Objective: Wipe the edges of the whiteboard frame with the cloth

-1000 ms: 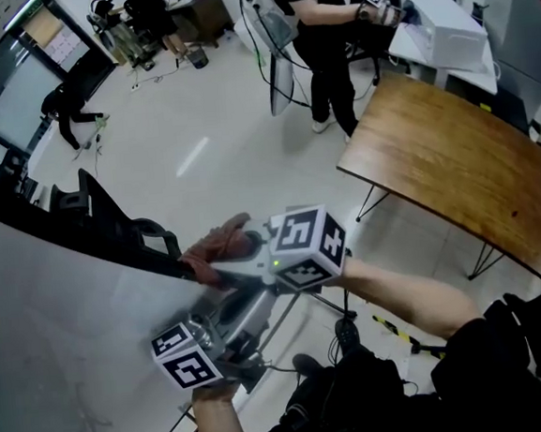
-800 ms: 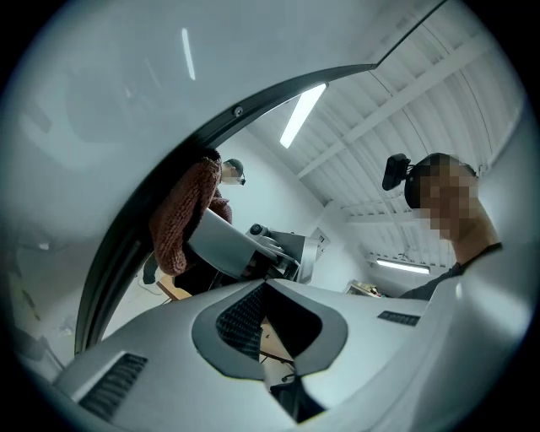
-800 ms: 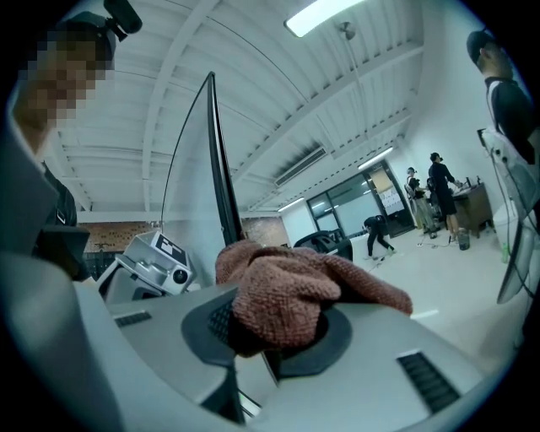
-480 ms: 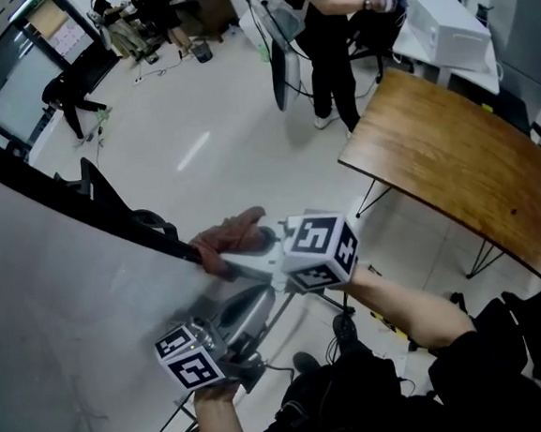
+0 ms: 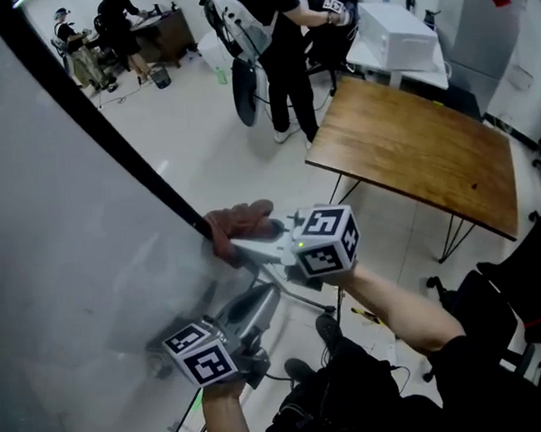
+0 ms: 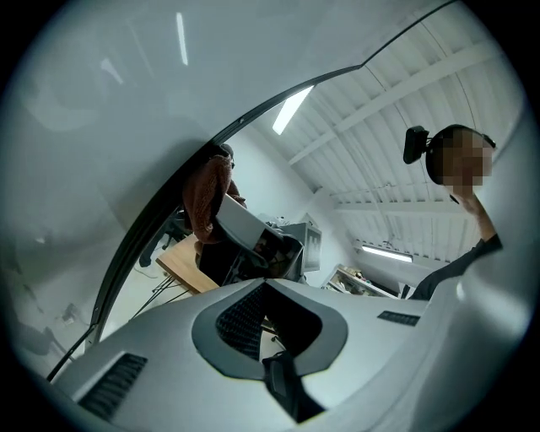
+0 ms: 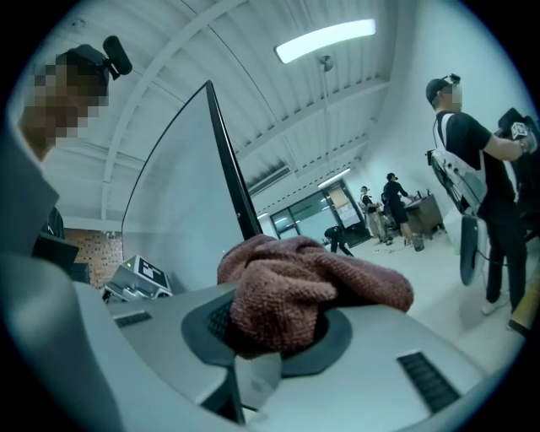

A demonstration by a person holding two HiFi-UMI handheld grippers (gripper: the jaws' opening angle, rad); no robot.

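The whiteboard (image 5: 59,276) fills the left of the head view, and its black frame edge (image 5: 103,131) runs down from the top left. My right gripper (image 5: 246,239) is shut on a reddish-brown cloth (image 5: 238,224), which is pressed on the lower end of that edge. In the right gripper view the cloth (image 7: 295,287) bulges out of the right gripper (image 7: 278,329), beside the frame (image 7: 232,181). My left gripper (image 5: 259,301) sits lower against the board, shut and empty. In its own view the left gripper (image 6: 266,329) looks up at the cloth (image 6: 205,198) and frame (image 6: 143,245).
A wooden table (image 5: 415,151) on thin black legs stands to the right. People (image 5: 279,50) stand at the back by a white desk with a white box (image 5: 396,35). A black chair (image 5: 539,271) is at the far right. The whiteboard's stand legs (image 5: 306,301) are below my grippers.
The head view has swung, so the frame edge now looks steeper. The right gripper and cloth have shifted a little right and up, still on the frame. The left gripper has barely moved.
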